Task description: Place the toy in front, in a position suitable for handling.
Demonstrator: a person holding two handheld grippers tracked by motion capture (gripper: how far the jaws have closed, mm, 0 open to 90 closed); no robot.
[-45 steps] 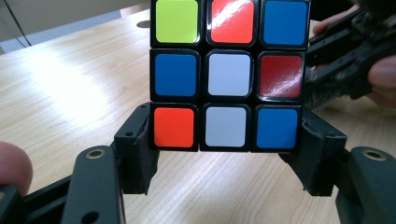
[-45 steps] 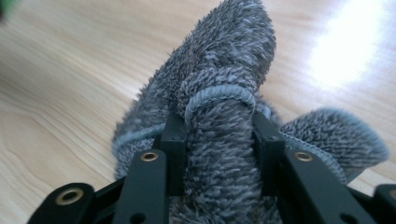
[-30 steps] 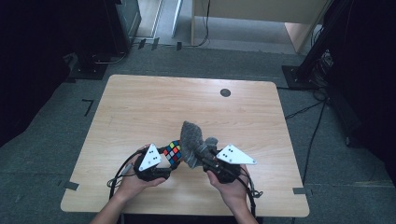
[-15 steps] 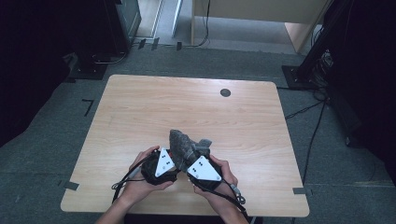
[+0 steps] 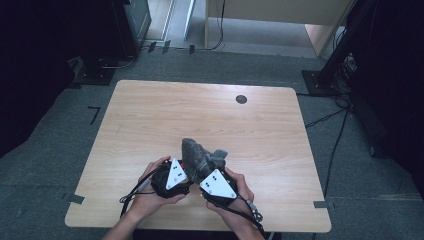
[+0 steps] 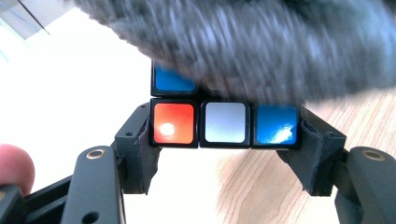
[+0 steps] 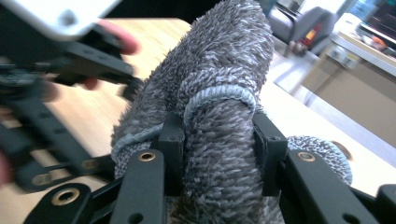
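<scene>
1. High view: both grippers meet near the front edge of the tabletop (image 5: 150, 115), touching side by side.
2. Left gripper (image 6: 224, 140): jaws clamped on the puzzle cube (image 6: 225, 122), held level across them.
3. Grey cloth (image 6: 261, 42) lies directly over the cube, touching its top.
4. Right gripper (image 7: 218, 140): jaws clamped on the cloth's folded bunch, which stands upright and leans toward the left gripper.

Left gripper (image 5: 176, 175) clamped, right gripper (image 5: 216, 184) clamped, side by side
</scene>
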